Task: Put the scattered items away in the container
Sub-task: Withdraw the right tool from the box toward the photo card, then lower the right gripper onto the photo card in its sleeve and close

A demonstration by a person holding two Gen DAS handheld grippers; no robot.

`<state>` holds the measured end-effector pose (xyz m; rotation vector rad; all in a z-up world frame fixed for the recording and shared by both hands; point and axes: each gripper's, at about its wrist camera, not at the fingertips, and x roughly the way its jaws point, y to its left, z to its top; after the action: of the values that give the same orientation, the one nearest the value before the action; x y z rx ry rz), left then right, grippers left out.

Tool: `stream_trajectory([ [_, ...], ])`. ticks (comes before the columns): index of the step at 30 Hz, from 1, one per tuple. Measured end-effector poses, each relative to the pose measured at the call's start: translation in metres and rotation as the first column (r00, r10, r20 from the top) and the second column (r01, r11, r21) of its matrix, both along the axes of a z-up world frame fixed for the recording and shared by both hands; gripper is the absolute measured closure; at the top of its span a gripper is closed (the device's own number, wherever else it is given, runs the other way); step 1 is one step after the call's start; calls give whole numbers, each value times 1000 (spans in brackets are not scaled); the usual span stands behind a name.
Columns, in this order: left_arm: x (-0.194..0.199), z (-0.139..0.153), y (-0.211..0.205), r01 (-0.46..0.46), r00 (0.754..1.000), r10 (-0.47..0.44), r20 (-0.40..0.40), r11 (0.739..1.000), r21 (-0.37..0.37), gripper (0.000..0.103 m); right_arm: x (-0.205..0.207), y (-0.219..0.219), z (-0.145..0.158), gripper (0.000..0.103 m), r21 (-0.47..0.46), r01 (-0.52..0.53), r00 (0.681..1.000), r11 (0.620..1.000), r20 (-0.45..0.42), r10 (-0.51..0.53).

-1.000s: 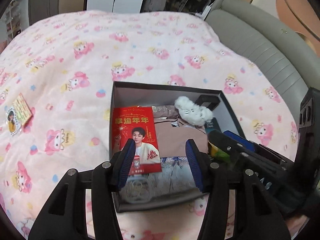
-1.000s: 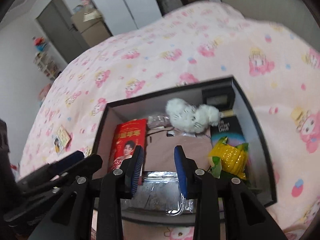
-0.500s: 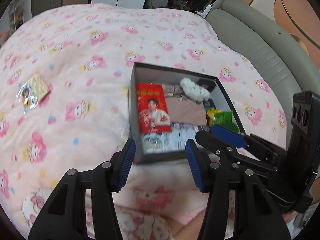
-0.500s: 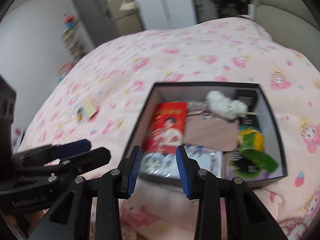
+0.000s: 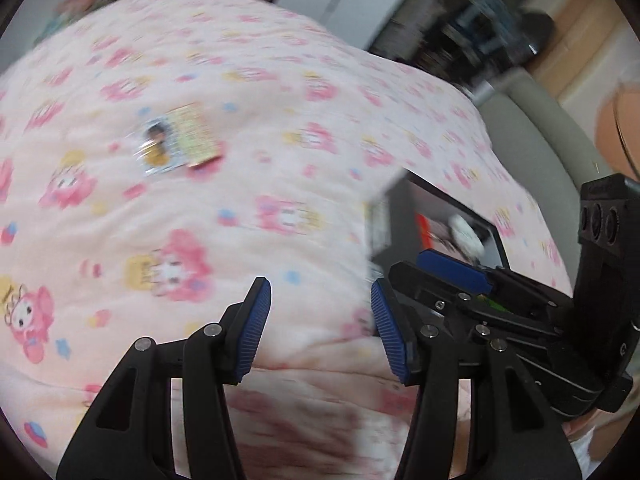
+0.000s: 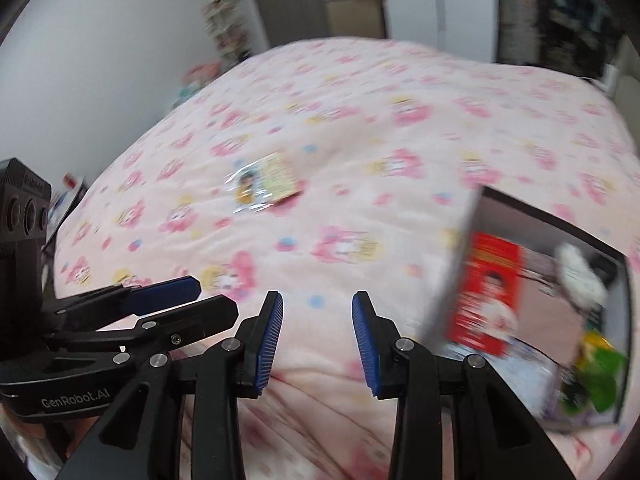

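Observation:
A small flat packet (image 5: 176,140) in clear wrap lies alone on the pink bedspread, also in the right wrist view as the packet (image 6: 266,184). The dark box (image 6: 624,344) sits at the right, holding a red card (image 6: 486,292), a white fluffy toy (image 6: 578,276), a beige piece and green-yellow things. In the left wrist view the box (image 5: 400,220) is partly hidden by the other gripper. My left gripper (image 5: 318,320) is open and empty over the bedspread. My right gripper (image 6: 317,328) is also open with nothing between its blue pads. Both views are blurred.
A grey padded headboard (image 5: 532,128) runs along the bed's right side. Shelves and a door (image 6: 280,4) stand beyond the far edge. The pink cartoon-print bedspread (image 6: 360,128) spreads wide between the packet and the box.
Both grippers have swung left, away from over the box to the open bedspread. The packet now sits nearer the middle of both views. Both pairs of jaws stay apart.

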<state>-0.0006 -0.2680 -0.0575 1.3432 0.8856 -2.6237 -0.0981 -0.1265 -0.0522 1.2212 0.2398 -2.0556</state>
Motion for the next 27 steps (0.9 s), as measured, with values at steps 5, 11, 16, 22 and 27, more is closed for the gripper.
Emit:
stream_trajectory([
  [5,-2,-32,-68,-118,993,116,36,992,53,50,-25,-75,-32,71,27,-65,997,998,45,64],
  [11,-19,-82,-135,-271,962,262,81,954,127,50,-73,-114,-79,71,56,-25,992,998,124,18],
  [16,-58,-112,-177,-313,949,301,90,931,187,50,-124,-145,-94,70,86,30,995,996,89,-38],
  [22,-101,-147,-219,-413,910,385,155,880,233,47,-174,-190,-131,70,66,43,985,997,161,-53],
  [27,-124,-167,-224,-407,913,378,154,871,273,46,-184,-210,-166,69,47,-20,969,999,247,8],
])
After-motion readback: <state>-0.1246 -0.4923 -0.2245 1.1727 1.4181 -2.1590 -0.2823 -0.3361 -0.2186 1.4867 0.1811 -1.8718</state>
